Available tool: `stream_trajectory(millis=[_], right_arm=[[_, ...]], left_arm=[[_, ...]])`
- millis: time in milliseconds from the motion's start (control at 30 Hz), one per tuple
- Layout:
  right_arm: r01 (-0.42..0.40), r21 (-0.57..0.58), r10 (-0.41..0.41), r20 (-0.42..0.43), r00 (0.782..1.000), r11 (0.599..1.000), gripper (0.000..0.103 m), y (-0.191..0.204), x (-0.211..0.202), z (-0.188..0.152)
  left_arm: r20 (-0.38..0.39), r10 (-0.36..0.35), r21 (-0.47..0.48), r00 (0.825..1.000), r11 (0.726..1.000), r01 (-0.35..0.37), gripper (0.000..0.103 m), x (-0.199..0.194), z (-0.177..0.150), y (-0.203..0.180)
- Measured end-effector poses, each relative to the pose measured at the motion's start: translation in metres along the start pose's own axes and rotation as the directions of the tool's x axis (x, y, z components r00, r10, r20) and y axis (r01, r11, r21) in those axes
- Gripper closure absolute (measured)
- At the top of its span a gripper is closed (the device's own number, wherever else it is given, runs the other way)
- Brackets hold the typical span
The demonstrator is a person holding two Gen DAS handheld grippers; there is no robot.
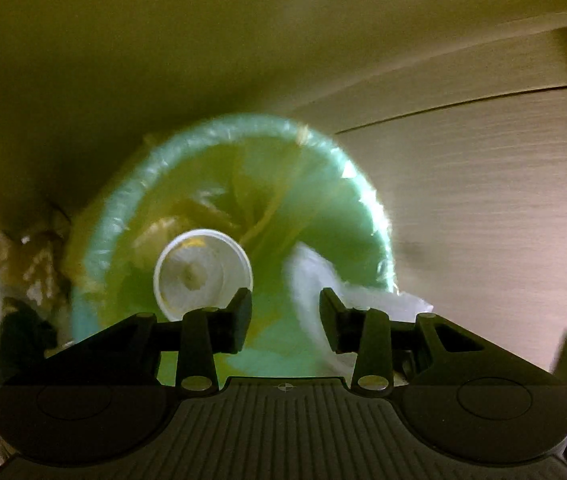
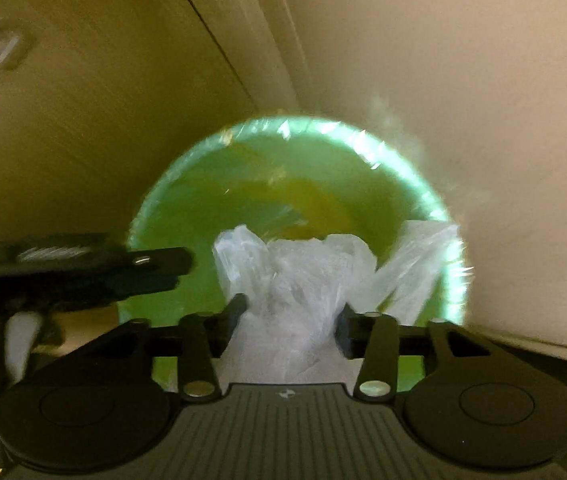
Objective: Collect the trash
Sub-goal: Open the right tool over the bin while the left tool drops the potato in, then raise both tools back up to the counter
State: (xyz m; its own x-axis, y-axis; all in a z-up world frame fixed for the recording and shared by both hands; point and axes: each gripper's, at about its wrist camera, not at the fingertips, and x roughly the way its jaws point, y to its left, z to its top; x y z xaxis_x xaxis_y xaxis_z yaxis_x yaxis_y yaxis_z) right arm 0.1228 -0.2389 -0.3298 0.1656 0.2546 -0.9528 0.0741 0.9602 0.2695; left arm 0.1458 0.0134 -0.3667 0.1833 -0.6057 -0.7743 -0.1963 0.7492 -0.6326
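white plastic bag (image 2: pixel 291 280) crumpled between right gripper (image 2: pixel 291 316) jaws over green-lined bin (image 2: pixel 187 200), contact unclear | light, soft, slippery, pinch a bunched fold | left gripper (image 1: pixel 285 304) open, empty | paper cup (image 1: pixel 202 274) in bin

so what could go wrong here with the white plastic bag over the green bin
The crumpled white plastic bag sits between the right gripper fingers and drapes toward the round green lined bin's rim, so it may catch there or cling to a finger instead of dropping in. The left gripper hangs open just above the white plastic cup; the two grippers are close and could collide.
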Motion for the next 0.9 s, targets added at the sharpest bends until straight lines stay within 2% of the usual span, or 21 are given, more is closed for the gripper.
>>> stream_trajectory(millis=[133,200,333,500,633,700,800,900], right_arm=[[0.008,0.038,-0.008,0.007,1.000,0.999,0.046,-0.005,-0.010,0.010],[0.037,0.028,-0.039,0.040,0.998,0.999,0.041,-0.003,-0.031,0.009],[0.123,-0.007,-0.121,0.110,0.986,0.992,0.041,0.006,-0.078,0.008],[0.162,-0.041,-0.148,0.235,0.961,0.986,0.040,0.026,-0.138,0.014],[0.168,-0.068,-0.131,0.376,0.917,0.983,0.037,0.052,-0.189,0.020],[0.182,-0.076,-0.130,0.446,0.885,0.980,0.033,0.069,-0.213,0.023],[0.213,-0.087,-0.133,0.544,0.828,0.973,0.025,0.092,-0.242,0.026],[0.271,-0.099,-0.155,0.615,0.773,0.958,0.022,0.113,-0.258,0.030]], left_arm=[[0.028,0.043,0.097,0.999,0.994,-0.045,0.061,-0.040,-0.009,-0.021],[0.032,0.066,0.132,0.997,0.989,-0.070,0.061,-0.058,-0.014,-0.034],[0.070,0.118,0.213,0.991,0.968,-0.131,0.061,-0.099,-0.019,-0.069],[0.141,0.054,0.344,0.989,0.934,-0.100,0.061,-0.149,-0.011,-0.133],[0.207,-0.051,0.446,0.977,0.894,-0.048,0.061,-0.187,0.000,-0.185],[0.245,-0.089,0.488,0.965,0.872,-0.044,0.061,-0.201,0.010,-0.207],[0.295,-0.090,0.517,0.951,0.852,-0.079,0.061,-0.216,0.028,-0.227],[0.349,-0.068,0.532,0.935,0.836,-0.137,0.061,-0.227,0.048,-0.241]])
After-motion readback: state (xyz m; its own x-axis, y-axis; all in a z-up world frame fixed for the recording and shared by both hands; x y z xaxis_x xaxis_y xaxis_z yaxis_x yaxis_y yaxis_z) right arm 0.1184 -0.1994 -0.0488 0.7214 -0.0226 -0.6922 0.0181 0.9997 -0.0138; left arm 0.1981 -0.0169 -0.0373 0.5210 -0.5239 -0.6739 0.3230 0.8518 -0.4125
